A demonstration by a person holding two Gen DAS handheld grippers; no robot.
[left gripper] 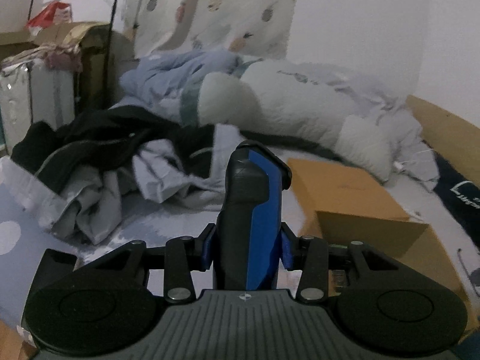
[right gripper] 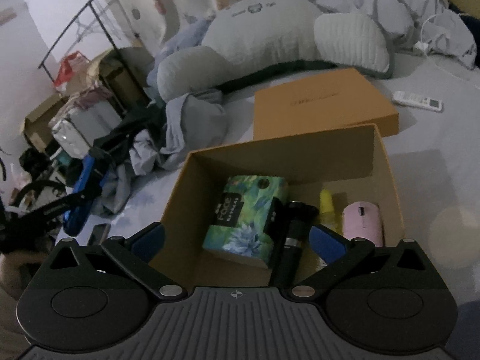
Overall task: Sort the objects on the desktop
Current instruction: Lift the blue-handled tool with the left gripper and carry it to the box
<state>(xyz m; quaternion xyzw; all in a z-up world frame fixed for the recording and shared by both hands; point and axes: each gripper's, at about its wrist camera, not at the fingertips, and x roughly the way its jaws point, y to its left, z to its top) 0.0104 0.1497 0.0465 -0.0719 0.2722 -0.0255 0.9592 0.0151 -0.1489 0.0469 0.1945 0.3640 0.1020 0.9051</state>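
My left gripper (left gripper: 247,247) is shut on a black and blue electric shaver (left gripper: 250,210), held upright above the bed; it also shows at the left of the right wrist view (right gripper: 82,192). An open brown cardboard box (right gripper: 387,180) lies below my right gripper (right gripper: 237,238), which is open and empty over the box's near edge. Inside the box are a green floral packet (right gripper: 246,219), a black cylindrical object (right gripper: 292,237), a yellow item (right gripper: 325,207) and a pink mouse (right gripper: 363,219). The box's corner shows in the left wrist view (left gripper: 375,234).
The box lid (right gripper: 324,105) lies behind the box. A white remote (right gripper: 418,100) lies at the right. A large plush pillow (right gripper: 270,39) and piled clothes (right gripper: 180,126) lie behind. A dark flat object (right gripper: 99,234) lies on the sheet at left.
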